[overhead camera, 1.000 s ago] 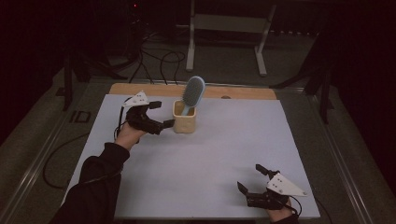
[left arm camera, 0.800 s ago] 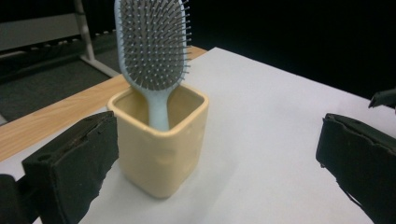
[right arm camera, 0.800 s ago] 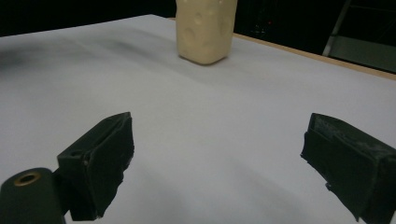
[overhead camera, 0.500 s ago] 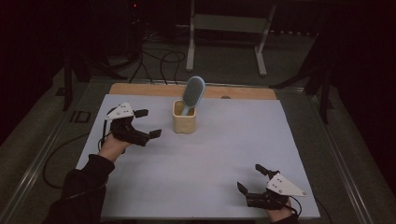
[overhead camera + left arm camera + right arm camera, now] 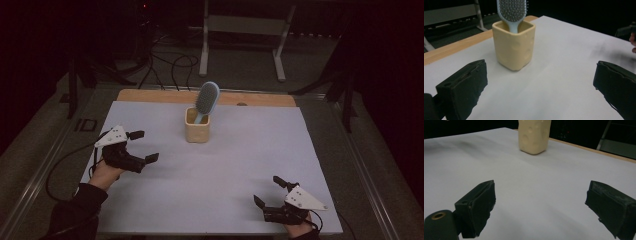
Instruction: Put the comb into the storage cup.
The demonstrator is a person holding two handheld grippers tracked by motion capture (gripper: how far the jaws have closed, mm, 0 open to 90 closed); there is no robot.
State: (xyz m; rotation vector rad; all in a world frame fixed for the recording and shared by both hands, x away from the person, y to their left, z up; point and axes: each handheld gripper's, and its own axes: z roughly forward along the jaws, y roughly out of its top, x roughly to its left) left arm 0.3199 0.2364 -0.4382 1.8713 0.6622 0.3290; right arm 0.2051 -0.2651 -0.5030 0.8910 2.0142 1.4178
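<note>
Hairbrush is seen in the high view standing head-up in the cream cup, handle down inside, head leaning toward the cup's far right. Cup is set on the white sheet covering the tabletop, toward the far middle. Left gripper is held left of the cup and nearer the person, well apart from it, jaws spread, nothing between them. Right gripper is placed near the sheet's near edge, right of the cup and well apart, jaws also spread and empty.

Left gripper view: cup is seen ahead between the two black jaws, not touched; hairbrush bristles are faced toward the camera, head cut off by the top edge. Wooden tabletop edge is shown behind the cup.

Right gripper view: cup is seen far ahead, upper part cropped; jaws wide apart over bare sheet.
</note>
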